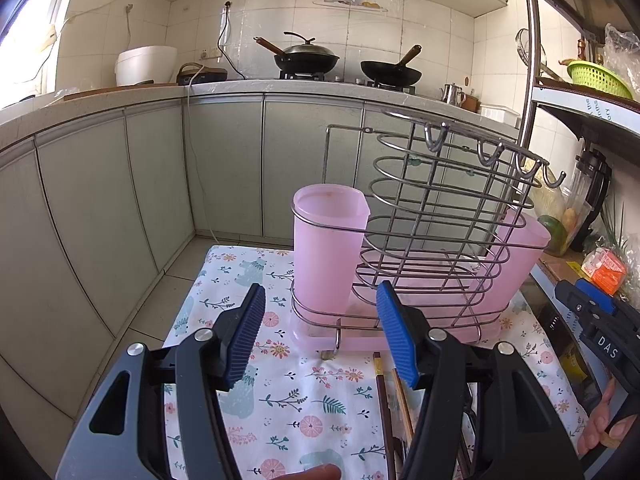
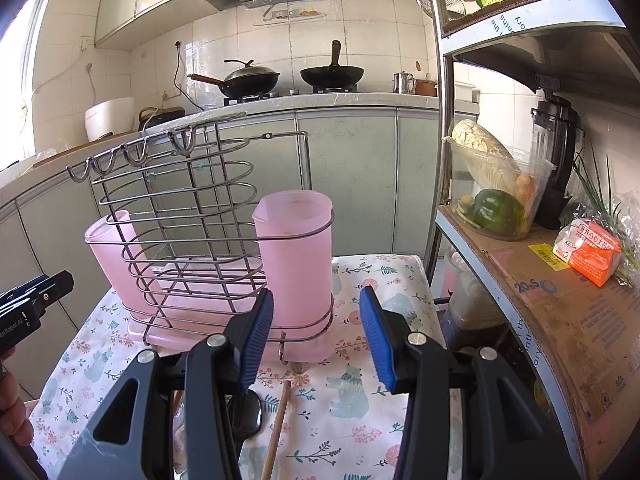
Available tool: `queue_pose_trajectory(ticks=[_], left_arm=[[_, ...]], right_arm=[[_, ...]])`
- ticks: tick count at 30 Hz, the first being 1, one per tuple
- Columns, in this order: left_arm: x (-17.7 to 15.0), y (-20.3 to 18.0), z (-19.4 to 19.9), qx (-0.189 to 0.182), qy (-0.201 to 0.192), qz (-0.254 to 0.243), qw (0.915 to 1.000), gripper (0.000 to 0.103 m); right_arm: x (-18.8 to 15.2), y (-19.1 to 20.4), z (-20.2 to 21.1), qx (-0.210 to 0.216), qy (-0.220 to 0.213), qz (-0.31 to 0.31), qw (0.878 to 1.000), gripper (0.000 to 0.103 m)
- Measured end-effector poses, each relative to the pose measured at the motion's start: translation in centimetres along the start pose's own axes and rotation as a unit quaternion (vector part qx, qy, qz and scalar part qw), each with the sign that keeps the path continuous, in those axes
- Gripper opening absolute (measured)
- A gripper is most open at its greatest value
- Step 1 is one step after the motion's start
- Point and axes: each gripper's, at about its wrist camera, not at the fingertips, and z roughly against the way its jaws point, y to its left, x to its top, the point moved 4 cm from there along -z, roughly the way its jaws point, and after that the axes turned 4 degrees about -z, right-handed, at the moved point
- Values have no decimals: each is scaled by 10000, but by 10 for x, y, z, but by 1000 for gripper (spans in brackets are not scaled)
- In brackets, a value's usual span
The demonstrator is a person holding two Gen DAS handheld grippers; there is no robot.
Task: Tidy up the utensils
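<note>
Both blue-padded tongs hover with jaws spread and empty: the left gripper and the right gripper above the floral tablecloth. Beneath them lie brown wooden chopsticks and a dark spoon, just short of the wire utensil rack with its pink plastic cups. The thin sticks could roll or slip from a shallow pinch, and a nudge might tip the light rack
</note>
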Motion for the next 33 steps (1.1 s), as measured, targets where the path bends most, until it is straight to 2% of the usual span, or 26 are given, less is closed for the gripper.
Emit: queue_pose_trajectory(ticks=[14,20,33], left_arm=[[0,1,0,-14,20,4,10000,58],[0,1,-2,-30,62,-1,10000,58],[-2,2,-7,-70,144,-3,9999,58]], right_arm=[[0,-1,0,-6,12,3,10000,44],[-7,1,-6,0,213,97,9997,44],[-8,-1,-4,-63,154,63,9998,44]])
